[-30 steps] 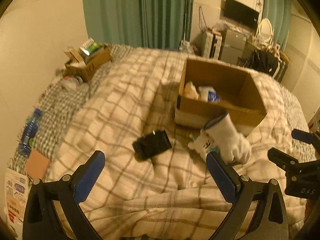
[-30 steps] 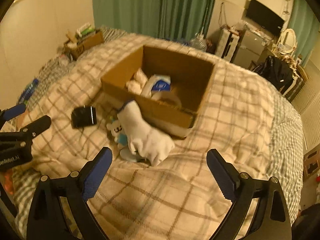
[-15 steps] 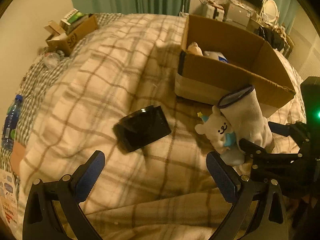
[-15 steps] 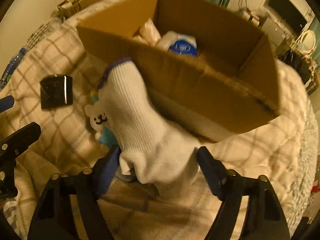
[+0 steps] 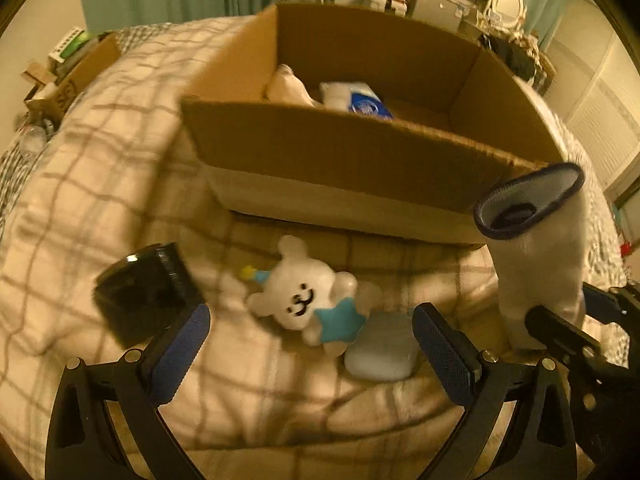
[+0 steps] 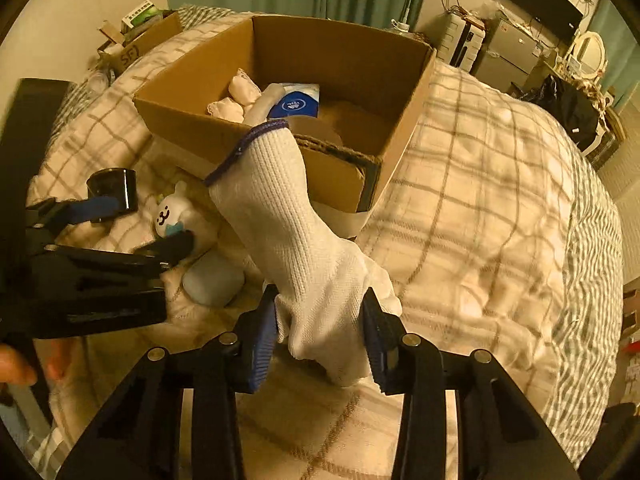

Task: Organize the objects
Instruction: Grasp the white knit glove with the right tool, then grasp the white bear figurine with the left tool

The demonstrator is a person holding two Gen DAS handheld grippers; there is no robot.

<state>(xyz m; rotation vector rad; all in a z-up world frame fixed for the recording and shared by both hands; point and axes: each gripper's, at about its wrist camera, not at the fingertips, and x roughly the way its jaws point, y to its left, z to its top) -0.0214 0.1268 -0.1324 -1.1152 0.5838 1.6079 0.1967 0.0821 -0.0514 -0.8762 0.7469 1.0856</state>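
My right gripper (image 6: pixel 320 332) is shut on a white knit glove (image 6: pixel 296 232) with a blue cuff and holds it up in front of the open cardboard box (image 6: pixel 352 60). The glove also shows in the left wrist view (image 5: pixel 536 248), with the right gripper (image 5: pixel 560 320) below it. My left gripper (image 5: pixel 308 344) is open and empty, its fingers either side of a white bear plush (image 5: pixel 308 296) in a blue shirt. A pale pouch (image 5: pixel 380 348) lies by the plush. A black box (image 5: pixel 148 292) lies to the left. The cardboard box (image 5: pixel 320 152) holds white and blue items.
Everything lies on a plaid bed cover (image 6: pixel 480 200). A smaller cardboard box (image 6: pixel 140 40) with clutter stands at the far left corner. Green curtains, a TV and furniture (image 6: pixel 520 40) stand behind the bed.
My right gripper has closed on the glove and lifted it. My left gripper has moved forward and right, from the black box toward the plush and the cardboard box.
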